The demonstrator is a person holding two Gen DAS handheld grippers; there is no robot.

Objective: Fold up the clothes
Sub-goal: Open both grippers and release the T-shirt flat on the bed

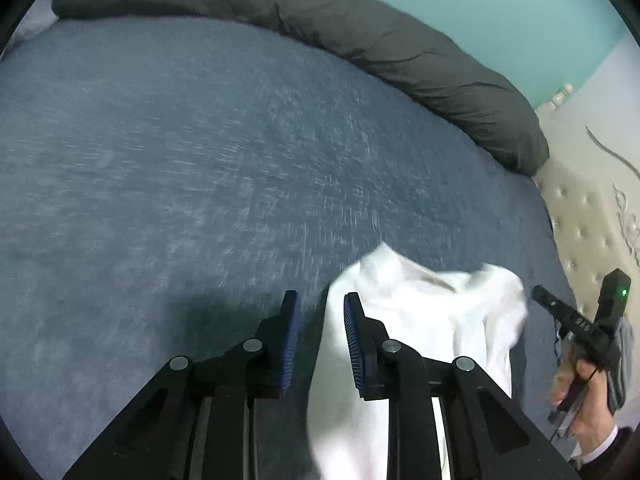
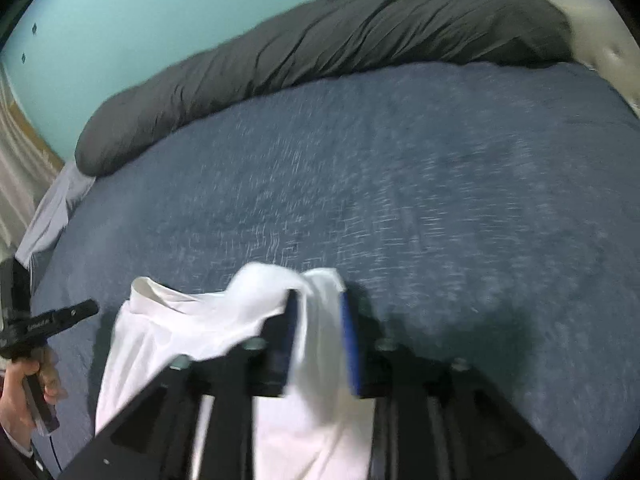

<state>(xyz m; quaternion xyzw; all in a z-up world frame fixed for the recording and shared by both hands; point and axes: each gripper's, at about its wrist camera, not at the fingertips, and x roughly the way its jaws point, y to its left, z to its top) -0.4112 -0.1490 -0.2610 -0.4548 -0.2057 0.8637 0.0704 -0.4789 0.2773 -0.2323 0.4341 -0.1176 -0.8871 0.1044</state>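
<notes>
Apparently, white garment (image 2: 316, 320) between right gripper (image 2: 320, 320) pads.

The right gripper (image 2: 318, 312) pointed down over a blue bedspread (image 2: 440, 184). A fold of a white garment (image 2: 224, 320) lay between its blue-padded fingers (image 2: 350, 344), which stood slightly apart, the rest spreading left. At the left edge a hand (image 2: 24, 388) held the left gripper (image 2: 48, 322). A rolled dark grey duvet (image 2: 320, 48) lined the bed's far side against a teal wall (image 2: 120, 20).
</notes>
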